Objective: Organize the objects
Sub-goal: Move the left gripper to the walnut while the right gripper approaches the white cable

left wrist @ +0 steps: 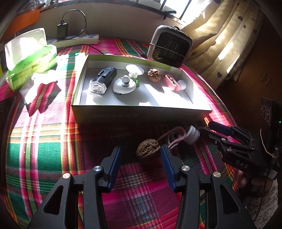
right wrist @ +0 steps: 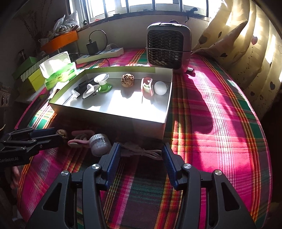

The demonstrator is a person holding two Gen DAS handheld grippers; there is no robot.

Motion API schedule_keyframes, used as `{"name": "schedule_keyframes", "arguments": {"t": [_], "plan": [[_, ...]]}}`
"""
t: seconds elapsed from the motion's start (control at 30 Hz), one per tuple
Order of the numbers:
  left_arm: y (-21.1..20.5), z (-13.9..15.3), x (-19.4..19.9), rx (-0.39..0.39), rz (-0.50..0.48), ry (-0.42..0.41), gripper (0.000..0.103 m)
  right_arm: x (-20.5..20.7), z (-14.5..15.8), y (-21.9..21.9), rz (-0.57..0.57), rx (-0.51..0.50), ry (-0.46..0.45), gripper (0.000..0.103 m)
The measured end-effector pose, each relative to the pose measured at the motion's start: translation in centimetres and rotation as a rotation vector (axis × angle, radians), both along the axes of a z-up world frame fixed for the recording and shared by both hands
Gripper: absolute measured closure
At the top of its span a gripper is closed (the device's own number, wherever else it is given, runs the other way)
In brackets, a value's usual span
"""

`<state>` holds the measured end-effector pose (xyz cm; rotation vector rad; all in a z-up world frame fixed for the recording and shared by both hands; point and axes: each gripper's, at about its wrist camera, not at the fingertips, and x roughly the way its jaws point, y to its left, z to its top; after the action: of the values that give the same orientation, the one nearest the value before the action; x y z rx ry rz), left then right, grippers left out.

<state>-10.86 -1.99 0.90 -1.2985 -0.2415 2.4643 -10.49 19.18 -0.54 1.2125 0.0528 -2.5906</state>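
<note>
- A plaid cloth [right wrist: 211, 123] in pink, green and orange covers the counter; strong sunlight falls across its right half, while the strip in front of the box lies in shadow.
- A shallow open box [left wrist: 141, 115] sits mid-counter. Inside it stand a black bike light [left wrist: 103, 80], a white round lid [left wrist: 124, 85], a green-and-white cup [left wrist: 134, 72], a walnut in the box [left wrist: 154, 75], a pink clip [left wrist: 170, 81] and a white ball [left wrist: 181, 85].
- In front of the box, on the shaded cloth, lie a loose walnut [left wrist: 148, 148], a pink cable [left wrist: 173, 136] and a small clear jar [left wrist: 193, 134], all near one another.
- The left gripper [left wrist: 141, 156] is spread, its blue pads on either side of the loose walnut; the right-hand pad is just beside the shell, the left one apart from it.
- The right gripper [right wrist: 141, 156] is spread wide with nothing pinched, a coiled cord [right wrist: 142, 152] on the cloth just beyond its tips, the jar to its left.
- Behind the box stand a grey fan heater [right wrist: 168, 47], a power strip [right wrist: 100, 53] with a black charger [right wrist: 92, 47] plugged in, and a green tissue pack [left wrist: 30, 56].
- A barred window [right wrist: 141, 7] runs along the back wall; a cream curtain [right wrist: 246, 44] with hearts hangs on the right, and an orange tray [right wrist: 60, 41] and green boxes [right wrist: 30, 70] crowd the left.
</note>
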Motion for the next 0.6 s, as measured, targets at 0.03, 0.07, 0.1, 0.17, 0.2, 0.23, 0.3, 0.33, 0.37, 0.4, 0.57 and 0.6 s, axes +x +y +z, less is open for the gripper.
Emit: {"name": "schedule_keyframes", "arguments": {"t": [0.03,0.07,0.1,0.17,0.2,0.23,0.3,0.33,0.37,0.4,0.57,0.6], "plan": [[0.0,0.0,0.0,0.001,0.000,-0.001,0.059,0.1,0.0,0.0,0.005,0.001,-0.004,0.053],[0.0,0.0,0.0,0.001,0.001,-0.001,0.059,0.2,0.0,0.0,0.011,0.002,-0.006,0.053],[0.0,0.0,0.0,-0.001,0.001,0.000,0.059,0.3,0.0,0.0,0.016,0.003,-0.008,0.053],[0.0,0.0,-0.1,0.000,0.003,-0.001,0.059,0.6,0.0,-0.1,0.038,-0.003,-0.015,0.053],[0.0,0.0,-0.1,0.000,0.002,-0.001,0.059,0.8,0.0,-0.2,0.047,-0.002,-0.019,0.053],[0.0,0.0,-0.1,-0.002,0.001,0.000,0.059,0.9,0.1,-0.3,0.056,0.000,-0.022,0.053],[0.0,0.0,0.0,0.000,0.004,-0.001,0.059,1.2,0.1,-0.5,0.076,0.001,-0.031,0.053],[0.0,0.0,-0.1,-0.001,0.003,-0.001,0.059,1.3,0.2,-0.5,0.082,-0.002,-0.035,0.053],[0.0,0.0,-0.1,-0.001,0.003,-0.001,0.059,1.5,0.2,-0.6,0.090,-0.007,-0.039,0.053],[0.0,0.0,-0.1,-0.002,0.005,-0.001,0.059,1.6,0.3,-0.6,0.100,-0.011,-0.045,0.053],[-0.1,0.0,-0.1,-0.004,0.006,-0.001,0.059,2.0,0.2,-1.1,0.141,0.010,-0.044,0.053],[0.0,0.1,-0.1,-0.007,0.005,-0.001,0.059,1.8,0.1,-1.1,0.129,0.024,-0.044,0.053]]}}
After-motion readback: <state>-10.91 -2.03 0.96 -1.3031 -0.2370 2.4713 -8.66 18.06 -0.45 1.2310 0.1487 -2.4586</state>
